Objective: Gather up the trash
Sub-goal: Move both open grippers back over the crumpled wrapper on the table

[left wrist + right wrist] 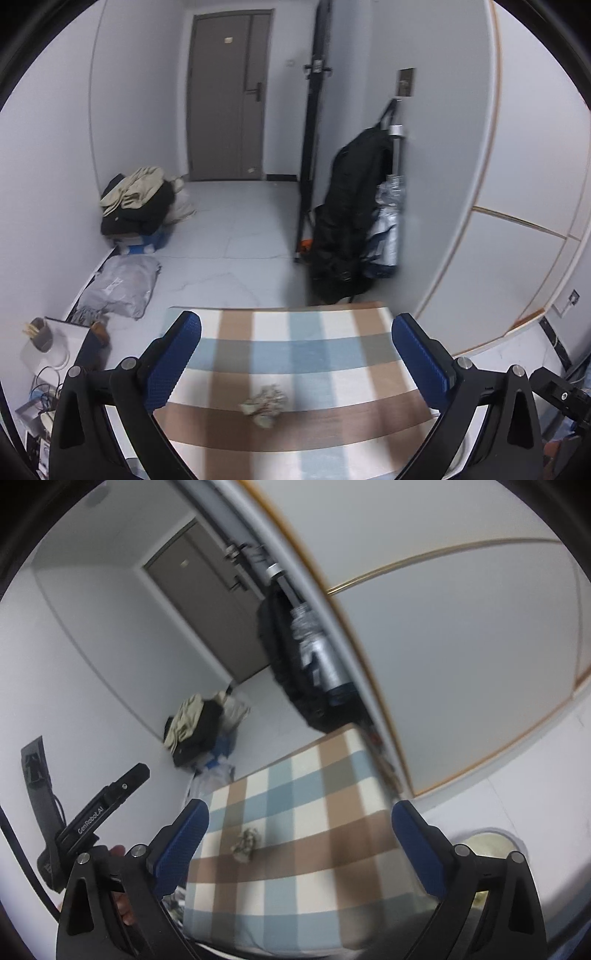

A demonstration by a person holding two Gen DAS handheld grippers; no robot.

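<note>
The paper wad [265, 404] lies on the checked cloth [332, 354] below my left gripper [296, 334]; both my grippers' jaws gape wide, the right [300, 819] too, holding nothing.

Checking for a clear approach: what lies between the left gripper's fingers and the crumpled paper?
Only bare checked tablecloth lies between the left gripper and crumpled paper, per the left wrist view.

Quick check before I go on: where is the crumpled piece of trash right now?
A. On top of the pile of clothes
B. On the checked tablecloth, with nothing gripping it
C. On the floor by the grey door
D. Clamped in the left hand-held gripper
B: the crumpled trash lies loose on the checked tablecloth, ahead of the wide-open left hand-held gripper; the right hand-held gripper is open and empty as well.
</note>
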